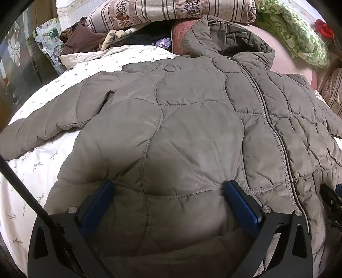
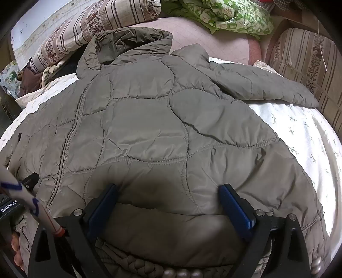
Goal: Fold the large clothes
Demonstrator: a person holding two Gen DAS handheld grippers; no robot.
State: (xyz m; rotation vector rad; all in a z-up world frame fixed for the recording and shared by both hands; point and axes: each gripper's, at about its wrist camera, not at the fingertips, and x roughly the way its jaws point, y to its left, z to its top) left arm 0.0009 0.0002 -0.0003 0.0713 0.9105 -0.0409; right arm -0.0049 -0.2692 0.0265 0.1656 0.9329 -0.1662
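Observation:
A large grey-brown quilted jacket (image 1: 192, 119) lies spread front-up on the bed, with its zip (image 1: 277, 139) closed and its hood (image 1: 226, 36) at the far end. One sleeve (image 1: 53, 121) stretches out left, the other sleeve (image 2: 267, 85) right. My left gripper (image 1: 168, 186) stands wide open over the jacket's near hem, left of the zip, its blue pads (image 1: 237, 201) resting on the fabric. My right gripper (image 2: 168, 188) is likewise wide open on the hem, right of the zip. A puffed part of the jacket (image 2: 171, 132) bulges between each pair of fingers, ungripped.
The white sprigged sheet (image 1: 42, 171) covers the bed. Striped floral pillows (image 1: 162, 12), a green quilt (image 2: 230, 19) and a pile of dark clothes (image 1: 81, 36) crowd the far end. Another striped cushion (image 2: 303, 64) is at the right. A person's fingers (image 2: 16, 243) show at the lower left.

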